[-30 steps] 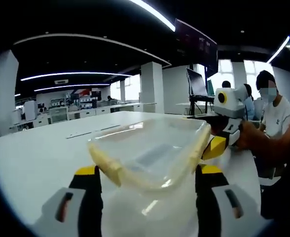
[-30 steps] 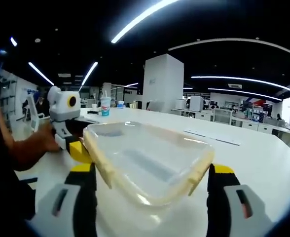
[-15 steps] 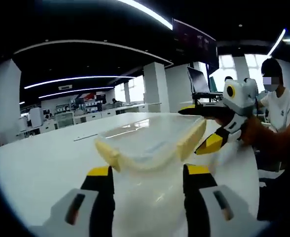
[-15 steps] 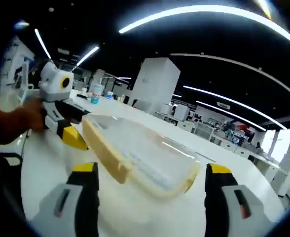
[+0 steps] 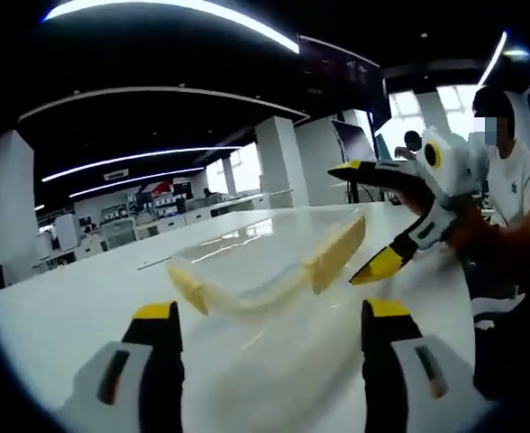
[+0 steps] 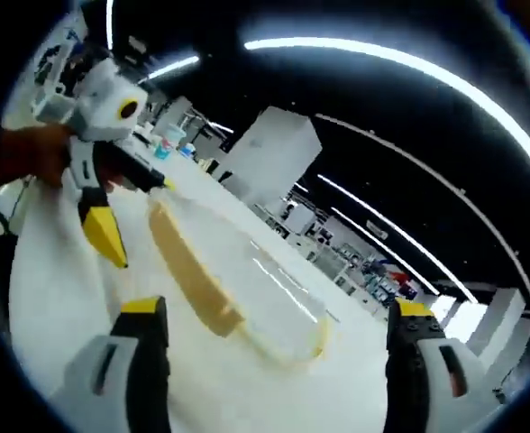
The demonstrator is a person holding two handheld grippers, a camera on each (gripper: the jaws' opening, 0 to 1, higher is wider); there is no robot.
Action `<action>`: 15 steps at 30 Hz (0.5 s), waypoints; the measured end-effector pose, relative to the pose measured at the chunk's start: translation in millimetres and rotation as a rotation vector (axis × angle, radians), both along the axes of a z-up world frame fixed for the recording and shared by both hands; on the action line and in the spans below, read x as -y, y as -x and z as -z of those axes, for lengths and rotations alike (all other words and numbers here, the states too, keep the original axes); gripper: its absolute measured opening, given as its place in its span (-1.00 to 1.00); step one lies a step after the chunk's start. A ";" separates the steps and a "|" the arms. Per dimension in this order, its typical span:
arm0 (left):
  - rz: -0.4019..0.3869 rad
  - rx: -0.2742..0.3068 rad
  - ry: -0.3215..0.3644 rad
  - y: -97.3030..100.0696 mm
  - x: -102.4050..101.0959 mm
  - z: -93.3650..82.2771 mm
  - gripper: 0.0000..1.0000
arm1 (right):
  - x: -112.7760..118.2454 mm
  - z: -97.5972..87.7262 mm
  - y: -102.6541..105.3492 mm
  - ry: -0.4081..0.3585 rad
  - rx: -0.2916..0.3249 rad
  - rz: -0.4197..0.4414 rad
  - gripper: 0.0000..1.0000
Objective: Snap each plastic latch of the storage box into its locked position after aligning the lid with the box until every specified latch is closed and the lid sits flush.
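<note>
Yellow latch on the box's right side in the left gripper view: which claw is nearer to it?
Right. The right claw has its lower yellow tip just beside that latch. The left claw stands back, open, with the box ahead.

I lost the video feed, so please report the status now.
Left gripper open, right gripper open, both empty. Clear plastic storage box with pale yellow latches on white table, untouched. Nothing in the way.
</note>
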State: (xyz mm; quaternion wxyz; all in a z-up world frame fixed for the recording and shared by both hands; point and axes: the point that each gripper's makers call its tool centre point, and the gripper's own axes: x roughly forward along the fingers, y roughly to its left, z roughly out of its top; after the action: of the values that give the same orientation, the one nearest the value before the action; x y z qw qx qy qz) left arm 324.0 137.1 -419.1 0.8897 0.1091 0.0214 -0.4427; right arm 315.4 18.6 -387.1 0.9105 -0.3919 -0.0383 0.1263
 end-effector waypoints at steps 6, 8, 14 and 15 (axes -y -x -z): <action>0.033 0.013 0.013 7.4 0.7 -4.3 0.52 | -16.0 -30.9 19.0 0.127 0.128 0.038 1.00; 0.019 0.060 0.022 5.9 -2.3 -11.6 0.46 | -18.3 -39.8 23.9 0.141 0.151 0.050 1.00; -0.044 0.169 -0.049 3.1 -5.5 -17.2 0.25 | -19.5 -51.5 24.9 0.091 0.170 0.034 1.00; -0.070 0.238 -0.119 2.3 -4.5 -18.9 0.38 | -21.2 -52.1 25.9 0.037 0.171 0.006 1.00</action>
State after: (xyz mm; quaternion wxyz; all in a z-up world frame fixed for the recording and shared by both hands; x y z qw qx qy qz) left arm 321.8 141.5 -400.2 0.8929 0.2125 -0.0543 -0.3932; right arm 289.5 39.7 -335.0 0.8970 -0.4179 -0.1125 0.0902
